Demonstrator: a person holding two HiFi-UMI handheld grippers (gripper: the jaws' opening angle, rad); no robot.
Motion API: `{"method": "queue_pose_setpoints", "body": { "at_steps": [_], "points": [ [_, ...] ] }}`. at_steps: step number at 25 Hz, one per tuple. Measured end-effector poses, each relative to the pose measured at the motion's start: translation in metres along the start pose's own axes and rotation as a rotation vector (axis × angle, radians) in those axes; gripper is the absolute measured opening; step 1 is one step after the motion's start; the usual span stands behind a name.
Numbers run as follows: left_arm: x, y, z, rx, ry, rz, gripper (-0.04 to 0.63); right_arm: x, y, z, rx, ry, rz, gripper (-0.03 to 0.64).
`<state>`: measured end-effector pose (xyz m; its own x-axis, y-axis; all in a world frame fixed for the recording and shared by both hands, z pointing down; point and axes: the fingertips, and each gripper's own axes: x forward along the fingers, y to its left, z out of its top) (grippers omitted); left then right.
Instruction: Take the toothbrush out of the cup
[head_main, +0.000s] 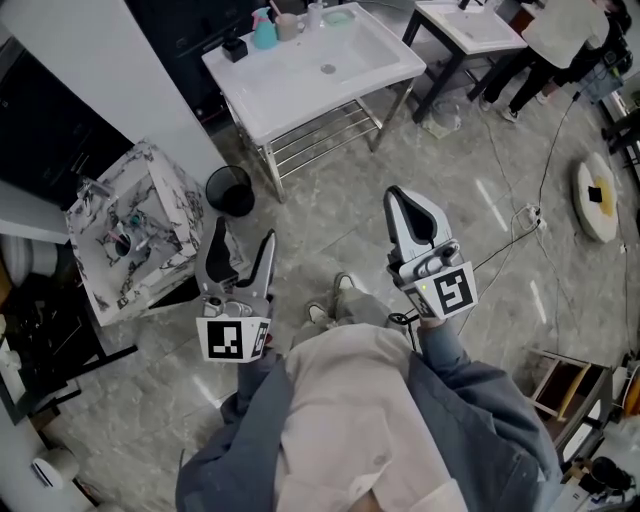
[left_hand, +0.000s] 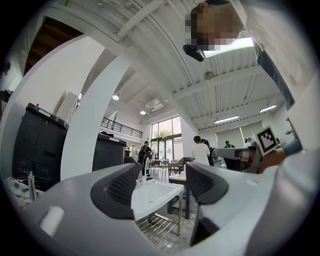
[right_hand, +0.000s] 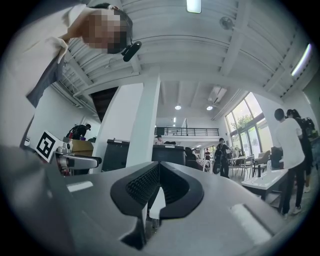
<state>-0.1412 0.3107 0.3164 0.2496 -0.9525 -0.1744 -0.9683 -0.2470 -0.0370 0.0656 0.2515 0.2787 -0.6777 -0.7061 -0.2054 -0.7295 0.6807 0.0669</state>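
Now | left fingers (left_hand: 120, 189) wide apart, empty — right fingers (right_hand: 145, 186) pressed together, empty | toothbrush (head_main: 272, 13) in cup (head_main: 264, 35), 12 o'clock on sink (head_main: 370, 60) | likely light, stiff, slick — I'd pinch handle above rim

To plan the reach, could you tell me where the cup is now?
Head view, top edge: the cup stands on the white washbasin's back rim, just right of the teal bottle.

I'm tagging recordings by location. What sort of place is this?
Probably a mock bathroom set in an open workshop hall, not a home: freestanding washbasin on a metal frame, second washbasin nearby, cable across the floor.
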Motion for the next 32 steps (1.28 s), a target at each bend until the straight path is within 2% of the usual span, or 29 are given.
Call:
{"method": "queue_pose_setpoints", "body": {
  "at_steps": [2, 11, 21, 32],
  "points": [
    [0.008, 0.001, -0.002, -0.006, -0.003, -0.004, 0.324, 0.003, -0.007, -0.001, -0.001, 0.000, -0.009, 0.008],
    [0.069, 0.022, -0.012, 0.017, -0.011, 0.006, 0.324, 0.054, -0.055, -0.014, 0.007, -0.041, 0.003, 0.008],
    [0.188, 0.058, -0.017, 0.048, -0.009, 0.073, 0.324, 0.163, -0.144, -0.028, 0.016, -0.060, 0.068, 0.008],
    [0.315, 0.076, -0.043, 0.045, 0.027, 0.102, 0.324, 0.256, -0.239, -0.063, 0.051, -0.040, 0.124, 0.008]
  ]
}}
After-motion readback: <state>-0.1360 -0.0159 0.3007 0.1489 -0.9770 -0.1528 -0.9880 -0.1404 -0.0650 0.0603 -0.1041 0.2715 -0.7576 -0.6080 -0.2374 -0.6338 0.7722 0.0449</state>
